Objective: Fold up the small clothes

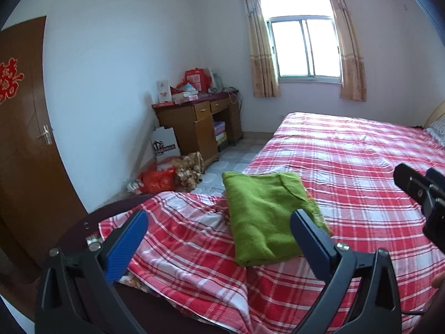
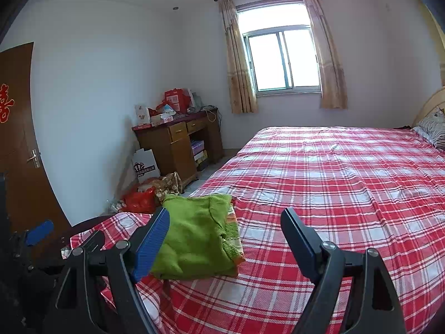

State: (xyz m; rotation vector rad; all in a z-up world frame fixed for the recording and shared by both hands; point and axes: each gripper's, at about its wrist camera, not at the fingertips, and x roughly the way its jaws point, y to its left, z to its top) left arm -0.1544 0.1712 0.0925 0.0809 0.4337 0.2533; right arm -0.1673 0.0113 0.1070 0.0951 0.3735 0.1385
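Observation:
A green knitted garment lies folded in a neat rectangle near the corner of the bed, on the red-and-white checked sheet. My left gripper hovers just short of it, jaws wide apart, nothing between the blue pads. In the right wrist view the same green garment sits left of centre, an orange-patterned edge showing on its right side. My right gripper stands open above the sheet, its left finger in front of the garment. The right gripper's body shows at the right edge of the left wrist view.
A wooden desk piled with red boxes stands against the far wall under a curtained window. Bags and a red plastic sack lie on the floor beside the bed. A brown door is at left. Pillows sit at the headboard.

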